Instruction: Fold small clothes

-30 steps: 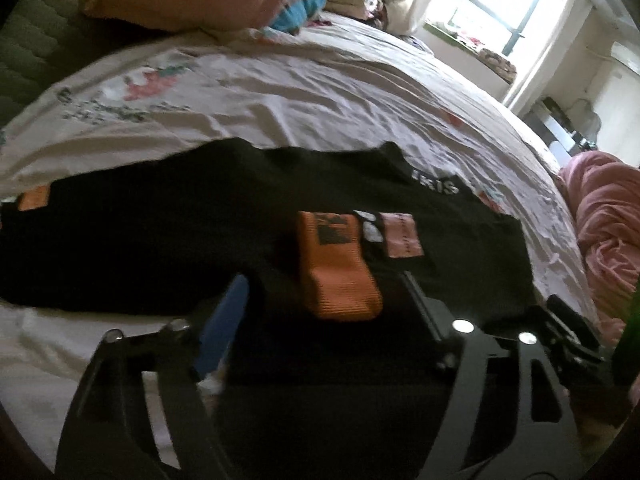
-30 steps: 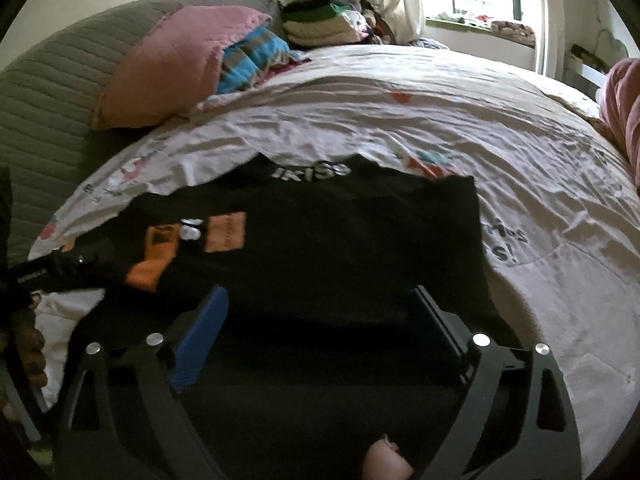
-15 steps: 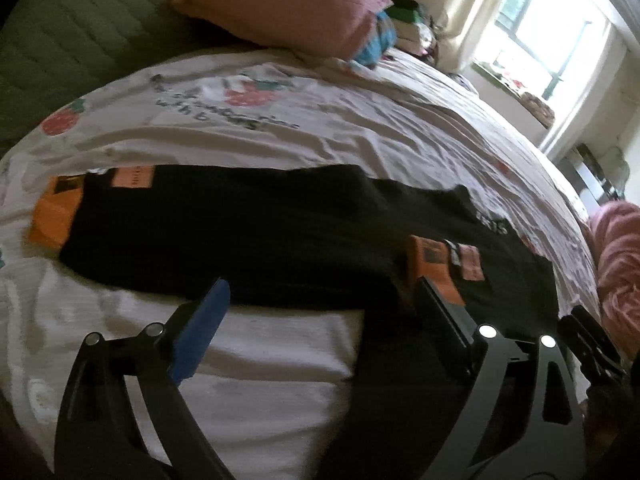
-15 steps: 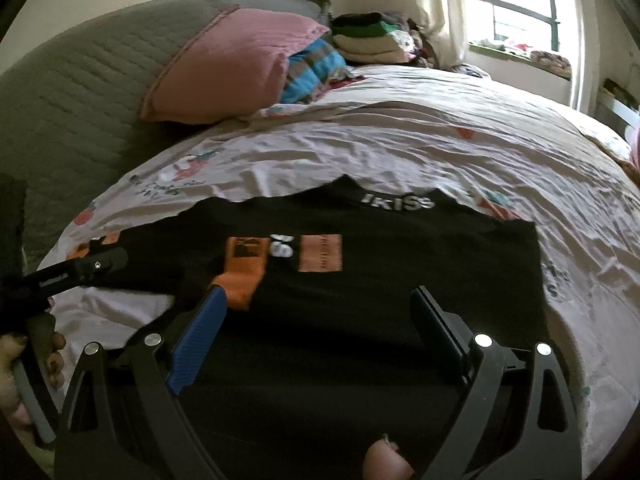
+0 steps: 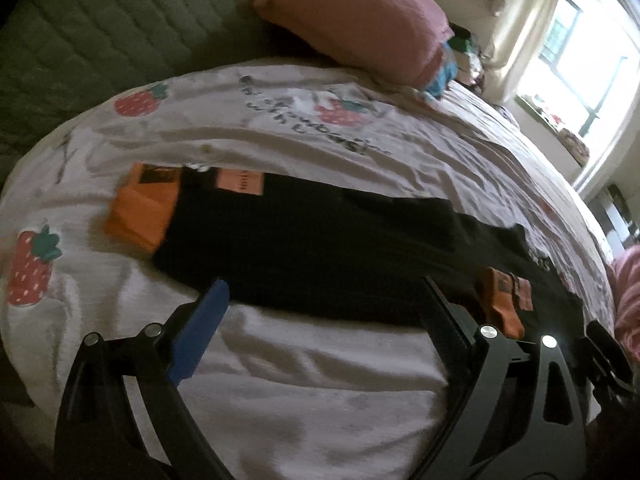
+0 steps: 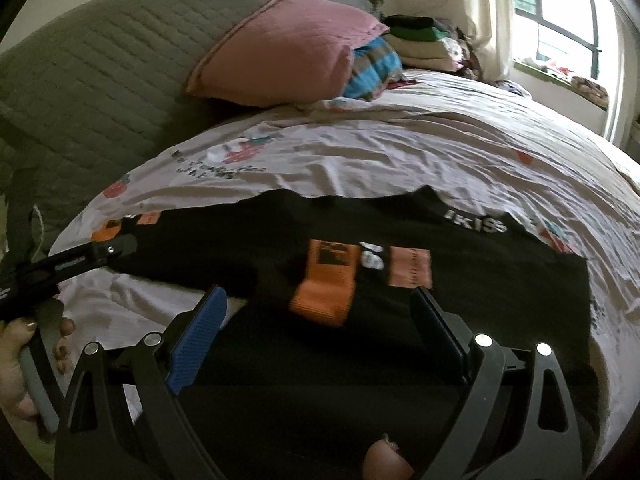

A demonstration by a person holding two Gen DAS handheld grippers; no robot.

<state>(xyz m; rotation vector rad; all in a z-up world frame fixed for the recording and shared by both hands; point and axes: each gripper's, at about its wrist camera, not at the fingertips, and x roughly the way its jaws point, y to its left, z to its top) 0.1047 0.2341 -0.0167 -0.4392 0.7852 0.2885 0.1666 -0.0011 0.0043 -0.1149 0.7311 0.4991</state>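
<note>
A black top (image 5: 320,240) with orange cuffs lies spread on the strawberry-print sheet (image 5: 280,380). One sleeve stretches left and ends in an orange cuff (image 5: 140,212). The other sleeve is folded over the body, its orange cuff (image 6: 324,292) lying on the chest beside an orange patch (image 6: 410,266). My left gripper (image 5: 322,284) hovers open over the outstretched sleeve's near edge, nothing between its fingers. My right gripper (image 6: 316,294) stands open just before the folded cuff, above the black body. The left gripper (image 6: 100,252) shows in the right wrist view, held by a hand (image 6: 24,360).
A pink pillow (image 6: 288,48) leans on the green quilted headboard (image 6: 100,60). Folded clothes (image 6: 420,40) are stacked at the far end near the window (image 6: 560,28). A pink blanket (image 5: 628,292) lies at the right edge.
The left gripper has slid left from the folded cuff along the outstretched sleeve, and its jaws have spread a little. The right gripper has also shifted left, toward the folded cuff.
</note>
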